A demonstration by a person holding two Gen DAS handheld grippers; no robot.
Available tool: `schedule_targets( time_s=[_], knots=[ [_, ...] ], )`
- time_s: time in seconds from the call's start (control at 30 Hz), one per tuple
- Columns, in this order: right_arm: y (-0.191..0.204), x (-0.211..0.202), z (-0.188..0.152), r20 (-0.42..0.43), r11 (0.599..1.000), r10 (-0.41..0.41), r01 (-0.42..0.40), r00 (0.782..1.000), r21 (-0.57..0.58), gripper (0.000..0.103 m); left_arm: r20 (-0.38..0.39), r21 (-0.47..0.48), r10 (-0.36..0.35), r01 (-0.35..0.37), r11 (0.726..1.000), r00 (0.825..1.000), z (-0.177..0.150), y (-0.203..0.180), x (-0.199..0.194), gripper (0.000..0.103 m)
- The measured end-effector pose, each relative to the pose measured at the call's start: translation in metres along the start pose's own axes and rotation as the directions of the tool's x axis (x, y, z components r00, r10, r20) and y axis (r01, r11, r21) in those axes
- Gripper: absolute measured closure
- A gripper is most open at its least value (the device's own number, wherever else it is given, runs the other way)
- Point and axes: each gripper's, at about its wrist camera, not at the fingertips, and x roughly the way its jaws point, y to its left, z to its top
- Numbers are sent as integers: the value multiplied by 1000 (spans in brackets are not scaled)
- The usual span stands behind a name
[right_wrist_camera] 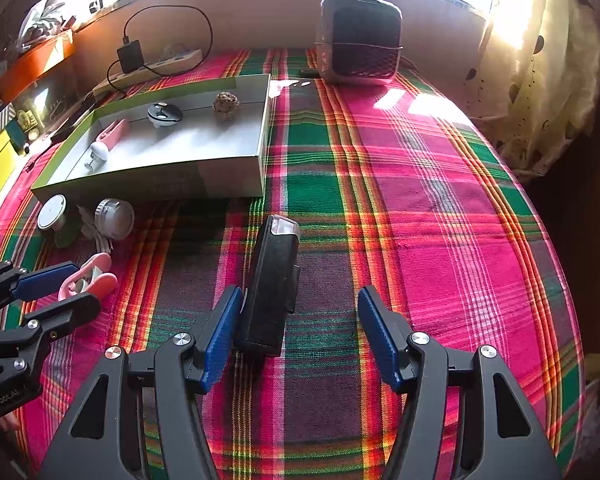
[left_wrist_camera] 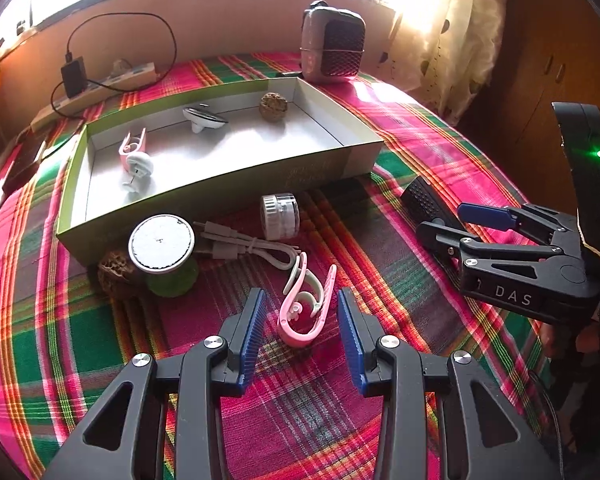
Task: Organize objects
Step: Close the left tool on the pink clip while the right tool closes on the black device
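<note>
Plaid cloth (right_wrist_camera: 380,184) | right tool (left_wrist_camera: 452,222) reads "DAS" | both tools released, left tool (left_wrist_camera: 302,320)

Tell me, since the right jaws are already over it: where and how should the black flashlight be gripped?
Grip the black flashlight across its long flat sides, mid-body, coming down from above. It lies flat pointing away, narrow enough for the open right gripper; the lens end is clear plastic.

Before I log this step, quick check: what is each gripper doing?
Left gripper: open, holding nothing, pink clip between its jaws.
Right gripper: open, holding nothing, black device beside its left finger.
</note>
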Motion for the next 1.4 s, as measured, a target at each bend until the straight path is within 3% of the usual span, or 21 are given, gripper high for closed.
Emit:
schedule_targets(
  time_s=[0.63, 0.8, 0.93, 1.03, 1.2, 1.4],
  knots=[
    [-2, 4, 2, 25, 1000, 16, -16, 1000, 0, 42, 24, 15, 69, -69, 997, 997, 1, -8, 4, 69],
    [-1, 3, 1, 33, 1000, 15, -15, 999, 0, 42, 28, 11, 86, -87, 996, 996, 1, -7, 4, 79],
    [-1, 2, 0, 34, 1000, 18, -18, 999, -1, 43, 29, 6, 88, -88, 996, 996, 0, -6, 4, 81],
    [1, 1, 0, 38, 1000, 27, -27, 999, -7, 50, 28, 7, 89, -89, 996, 996, 0, -6, 4, 81],
    [4, -1, -1, 43, 999, 39, -38, 998, -18, 69, 30, -1, 86, -86, 996, 996, 0, -6, 4, 81],
    [6, -3, -3, 47, 999, 42, -41, 998, -22, 78, 33, -8, 84, -84, 996, 996, 0, -6, 4, 81]
  ],
)
